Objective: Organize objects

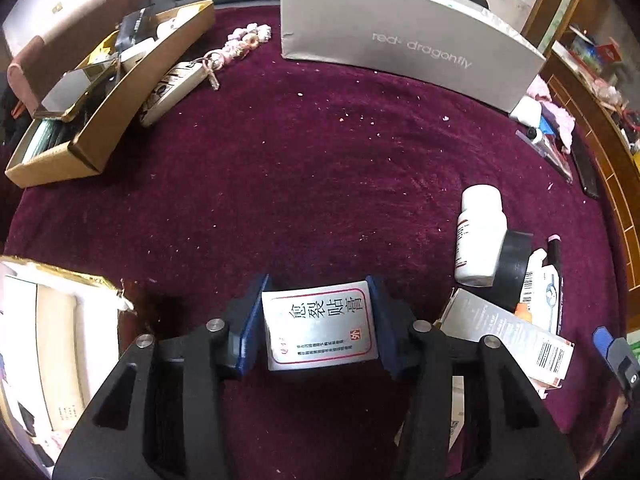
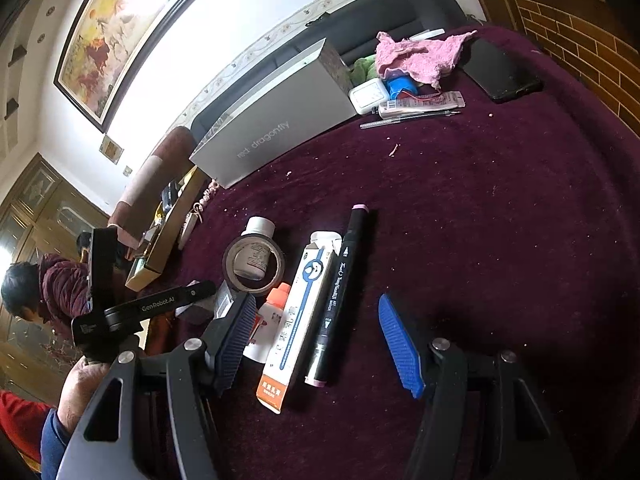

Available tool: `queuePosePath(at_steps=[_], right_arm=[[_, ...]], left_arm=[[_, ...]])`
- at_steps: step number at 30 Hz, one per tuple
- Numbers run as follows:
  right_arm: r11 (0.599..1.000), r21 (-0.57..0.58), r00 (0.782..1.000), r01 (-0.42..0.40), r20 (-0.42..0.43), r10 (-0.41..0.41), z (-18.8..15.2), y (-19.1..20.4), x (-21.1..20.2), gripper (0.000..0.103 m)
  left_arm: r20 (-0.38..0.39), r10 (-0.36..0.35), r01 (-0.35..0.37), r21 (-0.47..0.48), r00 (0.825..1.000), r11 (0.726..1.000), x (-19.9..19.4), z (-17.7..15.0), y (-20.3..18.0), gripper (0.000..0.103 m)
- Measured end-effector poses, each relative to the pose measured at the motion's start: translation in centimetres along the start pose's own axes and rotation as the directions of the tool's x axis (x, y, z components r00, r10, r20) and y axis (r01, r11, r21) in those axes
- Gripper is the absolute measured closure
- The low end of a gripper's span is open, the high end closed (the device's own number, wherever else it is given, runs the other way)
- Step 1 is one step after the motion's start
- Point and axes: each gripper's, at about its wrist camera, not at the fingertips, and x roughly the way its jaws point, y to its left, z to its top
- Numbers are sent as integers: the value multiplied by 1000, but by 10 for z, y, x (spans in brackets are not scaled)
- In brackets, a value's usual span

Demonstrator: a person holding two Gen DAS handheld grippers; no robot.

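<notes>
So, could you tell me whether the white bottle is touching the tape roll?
Touching: the left wrist view shows the tape roll leaning right against the white bottle, with no cloth visible between them.

Grey box (image 1: 404,36): "red dragonfly". Silver packet (image 1: 320,328): "愈裂贴膏". Gripper arm (image 2: 160,304): "GenRobot.AI".

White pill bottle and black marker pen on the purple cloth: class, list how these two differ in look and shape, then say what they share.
Colour: the white pill bottle is pale with a white cap; the black marker pen is dark with pink ends.
Shape: the bottle is short and stout; the marker is long and slim.
Neighbours: the bottle shows through the tape roll; the marker lies beside a long carton.
Shared: both lie on the purple cloth, ungripped.
</notes>
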Motion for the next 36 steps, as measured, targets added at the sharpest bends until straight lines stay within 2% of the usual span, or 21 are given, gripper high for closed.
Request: queuePosePath(at_steps=[4,7,10,13,14,17,20,21,23,24,27,28,29,30,36], right_arm=[[1000,1,1000,20,2,-20,1,-4,0,38],[997,-9,997,74,6,-74,3,-7,2,38],[991,-24,991,129,-21,-130,2,-10,11,38],[981,-78,984,178,-19,-180,0,-4,21,41],[973,-109,979,203,-12,-206,-1,1,24,48],[951,-173,966,255,5,-258,-4,14,35,50],[923,-241,951,301,6,-309,-7,23,51,60],[899,-283,938,334,2,-348,-9,27,59,60],[832,-366,902,416,48,-430,-15,36,65,71],[816,-394,898,423,61,-436,-16,37,66,71],[820,-354,886,451,63,-460,-4,16,58,72],[819,-353,884,453,60,-463,-2,11,55,77],[822,-353,887,446,55,-458,0,6,52,86],[834,-341,894,435,49,-446,1,0,49,89],[861,-317,914,398,59,-401,-1,4,41,90]], left_arm=[[53,-40,41,-28,998,999,-21,-28,4,55],[107,-42,41,10,993,999,-41,-73,-1,55],[128,-56,50,51,990,997,-46,-109,-8,57],[176,-40,25,86,984,996,-48,-124,-15,57],[181,-34,17,96,983,995,-46,-126,-16,57],[210,-14,-14,132,978,991,-43,-131,-20,56],[215,-20,-9,132,976,991,-42,-129,-20,56],[216,-21,-9,136,976,991,-41,-128,-20,56],[218,-25,-5,137,976,991,-41,-128,-20,56],[218,-26,-5,139,976,990,-41,-128,-20,56],[218,-32,1,138,975,990,-41,-129,-19,56],[219,-31,0,139,975,990,-41,-129,-20,56],[219,-30,-1,140,975,990,-41,-129,-20,56],[219,-31,0,139,975,990,-40,-129,-20,56],[223,-46,17,132,974,991,-42,-130,-17,58]])
